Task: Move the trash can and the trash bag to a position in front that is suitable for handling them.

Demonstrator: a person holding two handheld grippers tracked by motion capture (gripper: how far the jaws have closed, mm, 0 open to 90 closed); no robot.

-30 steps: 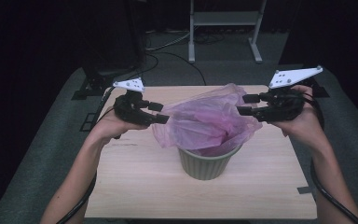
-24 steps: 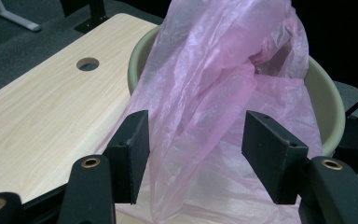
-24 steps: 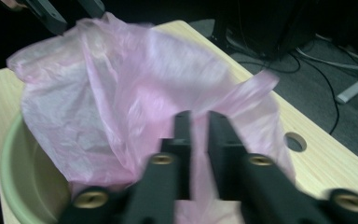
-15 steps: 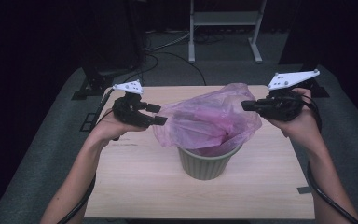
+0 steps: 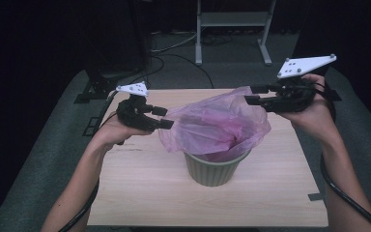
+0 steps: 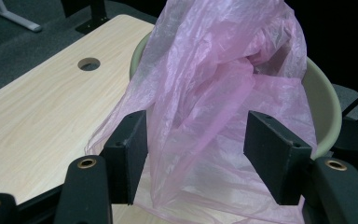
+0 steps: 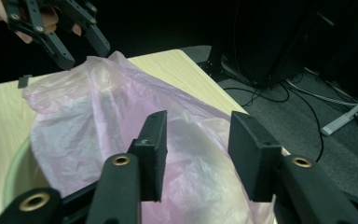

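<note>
A pale green pot stands mid-table with a crumpled pink plastic bag billowing out of its mouth. My left gripper is at the bag's left edge and stands open. In the left gripper view loose pink film hangs between its pads, with the pot's rim behind. My right gripper hovers at the bag's upper right corner. Its jaws have just been opening. In the right gripper view the bag lies under the gap, not pinched.
The wooden table has a round cable hole and a dark tape scrap near its right edge. Behind it are a metal frame's legs, a dark stand and floor cables.
The right gripper has risen a little at the bag's right corner; its jaws, closed half a second ago, now stand apart. The left gripper has stayed put.
</note>
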